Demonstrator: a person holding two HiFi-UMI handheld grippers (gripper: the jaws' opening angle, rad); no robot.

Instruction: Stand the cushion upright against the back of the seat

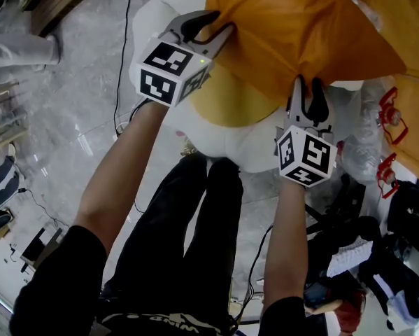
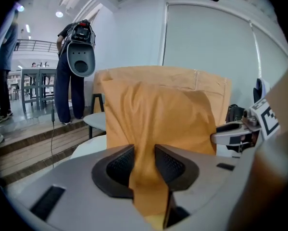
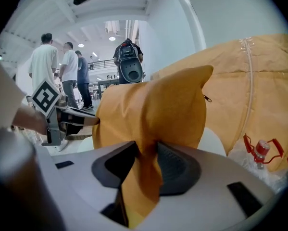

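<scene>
Grey marble floor [image 1: 76, 117] is filling the lower left of the head view, and a white seat [image 1: 244, 145] is sitting just past the person's knees.

Nearest in, two grippers are working. The left gripper [image 1: 210, 28] is sitting at twelve o'clock and the right gripper [image 1: 308, 88] at two o'clock. Each one's jaws are standing partway apart with a fold of orange fabric running between them. The fabric looks slack rather than pinched.

That fabric belongs to the one cushion [image 1: 300, 26] in play, which is filling one o'clock. Both gripper views are showing it standing tall on the seat. Behind it, one larger orange back cushion [image 2: 211, 83] is rising, and the two appear to be touching.

My read is that the standing-up is as good as done. What's left is drawing both grippers clear and seeing that it stays put.

Far off, at ten o'clock in the right gripper view, at least three people [image 3: 43, 66] are standing.
</scene>
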